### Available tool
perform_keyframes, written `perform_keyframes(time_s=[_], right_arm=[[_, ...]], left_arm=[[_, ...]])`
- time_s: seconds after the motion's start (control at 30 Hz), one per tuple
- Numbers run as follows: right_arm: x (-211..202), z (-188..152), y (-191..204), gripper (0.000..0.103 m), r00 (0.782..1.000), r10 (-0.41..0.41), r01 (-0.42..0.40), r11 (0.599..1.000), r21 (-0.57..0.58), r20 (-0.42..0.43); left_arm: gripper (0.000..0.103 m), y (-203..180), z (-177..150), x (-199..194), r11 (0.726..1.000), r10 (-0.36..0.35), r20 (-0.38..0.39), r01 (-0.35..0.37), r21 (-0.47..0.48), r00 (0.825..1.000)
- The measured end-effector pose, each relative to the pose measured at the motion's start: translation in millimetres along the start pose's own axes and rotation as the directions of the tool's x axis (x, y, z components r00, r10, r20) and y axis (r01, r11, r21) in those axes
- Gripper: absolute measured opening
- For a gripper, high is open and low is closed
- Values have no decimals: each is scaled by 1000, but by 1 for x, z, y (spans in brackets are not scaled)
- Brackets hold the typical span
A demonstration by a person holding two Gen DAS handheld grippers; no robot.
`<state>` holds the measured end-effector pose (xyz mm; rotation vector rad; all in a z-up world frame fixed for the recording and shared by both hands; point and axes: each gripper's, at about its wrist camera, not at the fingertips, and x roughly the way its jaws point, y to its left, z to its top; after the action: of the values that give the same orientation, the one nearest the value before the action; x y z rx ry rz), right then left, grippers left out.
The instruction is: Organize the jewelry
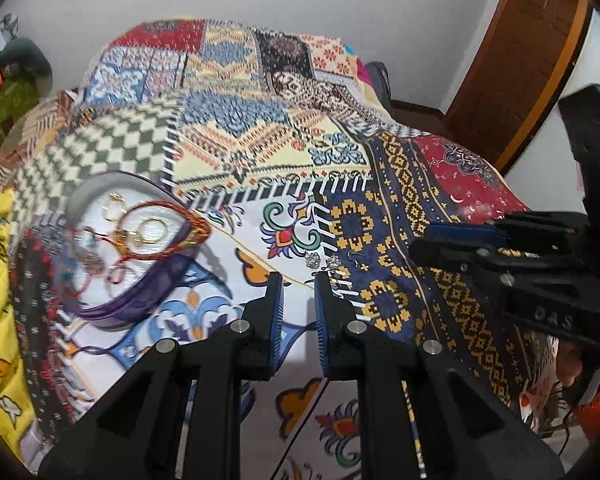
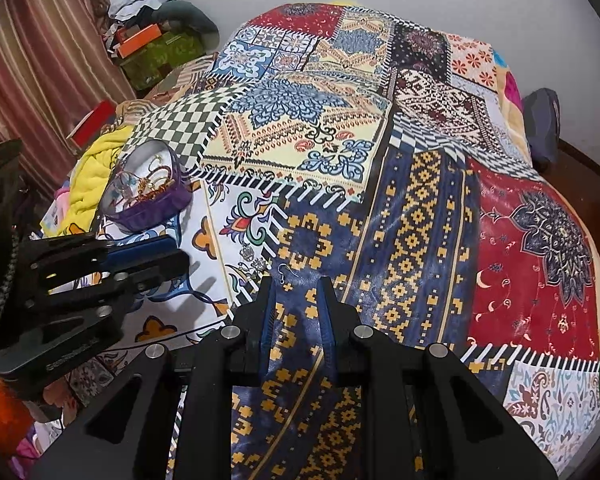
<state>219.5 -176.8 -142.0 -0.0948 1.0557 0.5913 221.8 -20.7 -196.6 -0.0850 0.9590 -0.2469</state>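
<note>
Bed under patchwork blanket (image 2: 420, 208); white walls, striped curtain (image 2: 40, 60) at 10 o'clock. Purple bowl (image 2: 148, 200) of jewelry at 9 o'clock. Loose earrings (image 1: 320, 261) just ahead of left tool (image 1: 299, 280). Left and right tool (image 2: 296, 284): narrow gap, empty.

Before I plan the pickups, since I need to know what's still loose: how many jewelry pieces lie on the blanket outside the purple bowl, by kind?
Sparkly silver stud earrings: 2
Hook earring: 1
Total: 3 loose pieces, none held by either gripper.

Earrings (image 2: 256, 262) beside purple bowl (image 2: 148, 200)
</note>
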Motion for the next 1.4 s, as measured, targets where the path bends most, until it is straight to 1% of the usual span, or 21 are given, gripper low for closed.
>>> perform_keyframes(time_s=[0.13,0.4,0.57,0.63,0.67,0.77,0.9,1.1,1.17,1.23,1.3,1.4], right_arm=[[4,-1,-1,19,1000,5,-5,1000,-11,-7],[8,-2,-6,19,1000,22,-22,1000,-10,-9],[11,-1,-7,19,1000,28,-28,1000,-5,-14],[12,-1,-6,19,999,31,-31,999,-8,-18],[13,-1,-5,19,999,31,-31,999,-11,-20],[16,-1,-1,19,999,35,-36,999,-18,-28],[19,0,8,19,999,22,-24,999,-48,-36],[29,2,23,20,998,20,-26,995,-97,-60],[34,4,26,22,998,11,-19,994,-109,-68],[38,6,27,28,998,-2,-5,994,-109,-65],[42,8,27,31,998,-8,1,994,-106,-69],[49,11,25,31,997,-19,12,995,-96,-76]], left_arm=[[14,-1,6,17,1000,1,-24,-1,-11,1000],[14,-10,10,43,1000,16,-60,-15,16,998],[13,-13,13,49,999,34,-50,-33,29,998],[10,-13,14,50,999,40,-43,-39,31,998],[8,-13,13,50,999,40,-42,-39,31,998],[8,-10,13,45,1000,22,-37,-22,16,999],[8,-5,8,31,1000,20,-12,-20,11,1000],[8,7,-2,9,999,41,14,-41,6,999],[8,12,-4,6,999,47,17,-47,1,999],[8,17,-6,2,998,55,21,-55,-3,998],[8,21,-8,1,998,59,23,-58,-9,998],[8,25,-9,2,998,57,23,-56,-19,998]])
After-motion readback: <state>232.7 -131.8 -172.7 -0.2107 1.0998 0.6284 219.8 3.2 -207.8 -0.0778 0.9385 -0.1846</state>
